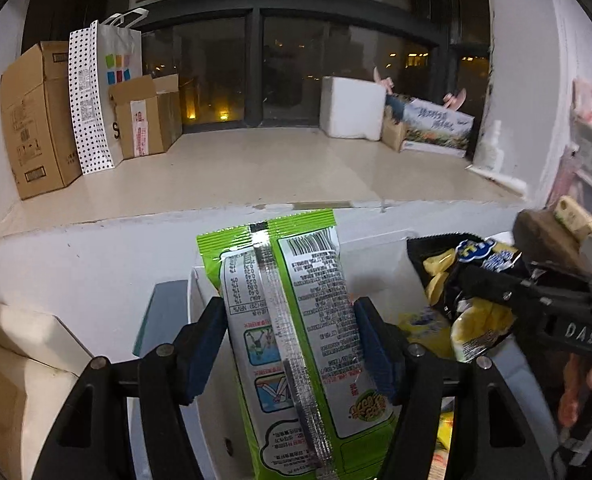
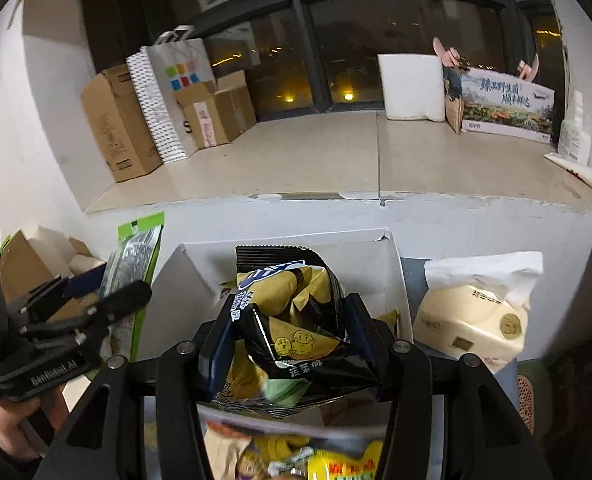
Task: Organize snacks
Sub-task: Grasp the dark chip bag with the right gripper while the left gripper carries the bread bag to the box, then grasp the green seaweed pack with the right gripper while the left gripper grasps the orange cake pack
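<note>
A green snack packet stands upright with its printed back towards the camera, and my left gripper is shut on it, blue pads pressing both sides. To its right a crumpled black and yellow chips bag hangs in my right gripper. In the right wrist view the same chips bag is pinched between the pads of my right gripper. Both packets hang over an open white box. My left gripper with the green packet is at the box's left side.
Several loose snack packets lie in the box below. A cream tissue pack sits right of it. Beyond is a white wall and a window ledge with cardboard boxes, a paper bag and a foam block. A person's hand grips the left handle.
</note>
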